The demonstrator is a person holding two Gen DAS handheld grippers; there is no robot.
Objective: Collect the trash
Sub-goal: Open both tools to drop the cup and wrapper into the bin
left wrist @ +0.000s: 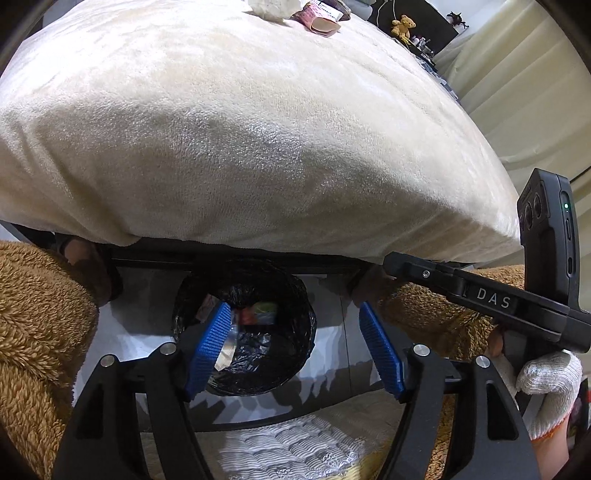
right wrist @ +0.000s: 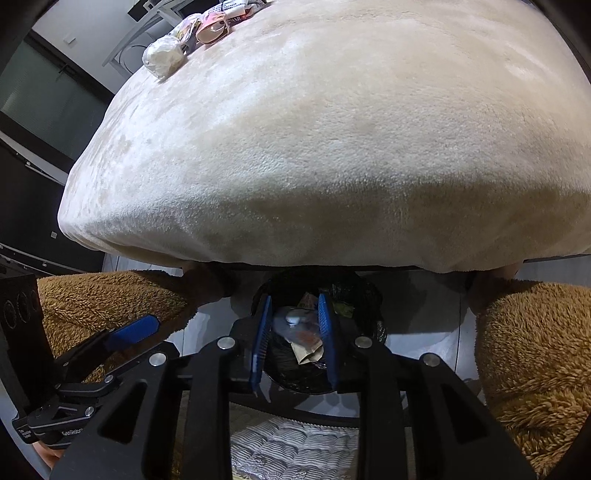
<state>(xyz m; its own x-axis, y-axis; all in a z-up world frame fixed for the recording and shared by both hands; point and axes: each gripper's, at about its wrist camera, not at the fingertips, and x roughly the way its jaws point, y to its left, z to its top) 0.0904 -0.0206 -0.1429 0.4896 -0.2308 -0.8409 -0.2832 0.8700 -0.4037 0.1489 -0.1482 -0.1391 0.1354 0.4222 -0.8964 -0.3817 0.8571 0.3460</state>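
Cream plush blanket (left wrist: 240, 140) covers a bed, dark frame (left wrist: 229, 260) beneath. Pale glossy floor (left wrist: 140, 321). Light curtains (left wrist: 517, 85) one side, dark glass panels (right wrist: 40, 85) other. Teddy bear (left wrist: 403, 26) on dark far furniture.

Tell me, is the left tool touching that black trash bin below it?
Cannot tell. In the left wrist view the left gripper hangs open over the bin, with a clear wrapper at one finger, but height above the rim isn't readable.
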